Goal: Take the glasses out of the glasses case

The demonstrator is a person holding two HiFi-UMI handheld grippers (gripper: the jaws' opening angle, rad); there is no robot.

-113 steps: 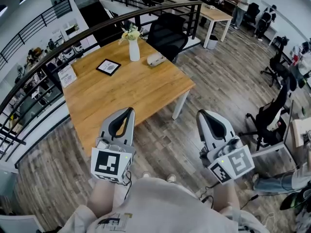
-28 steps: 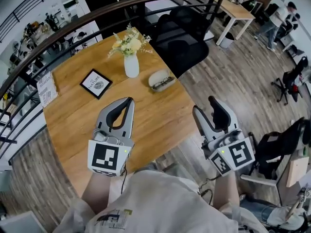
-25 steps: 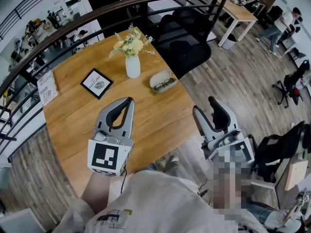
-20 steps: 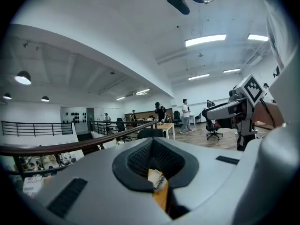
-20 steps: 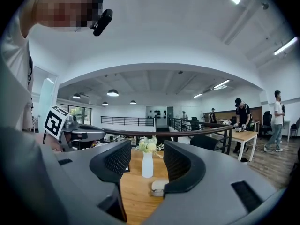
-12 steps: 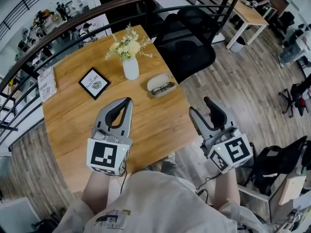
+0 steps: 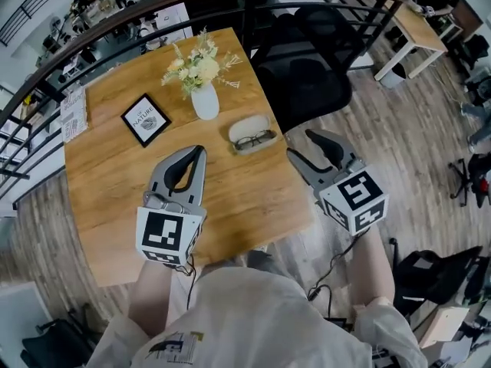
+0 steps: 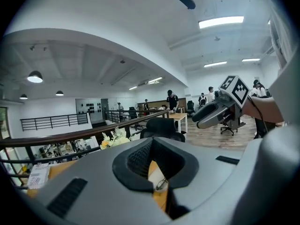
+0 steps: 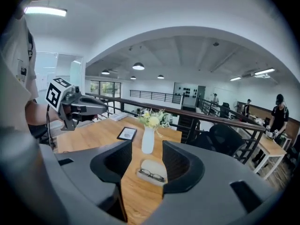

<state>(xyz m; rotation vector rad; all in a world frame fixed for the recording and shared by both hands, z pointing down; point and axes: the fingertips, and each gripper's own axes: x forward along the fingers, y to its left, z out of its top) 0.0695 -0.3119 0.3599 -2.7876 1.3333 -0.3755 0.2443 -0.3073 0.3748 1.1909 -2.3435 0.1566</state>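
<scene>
An open pale glasses case [image 7: 251,134] lies on the wooden table [image 7: 115,182], with dark-framed glasses [image 7: 255,139] inside. In the right gripper view the case [image 9: 151,171] and glasses [image 9: 151,175] sit straight ahead, framed between the jaws. My right gripper [image 7: 299,144] hovers just right of the case; its jaws are closing slightly but stand wide apart, with nothing between them. My left gripper [image 7: 197,152] hangs over the table left of the case, its tips together and empty. Through its loop I glimpse the glasses [image 8: 161,185].
A white vase with flowers [image 7: 205,100] and a small framed picture [image 7: 146,119] stand just behind the case. A leaflet stand [image 7: 74,113] is at the table's far left. A black office chair [image 7: 303,60] and a dark railing [image 7: 153,10] lie beyond.
Both grippers moved forward and lower toward the case. The right one swung left over the table's right edge and rolled, so its marker cube faces up.
</scene>
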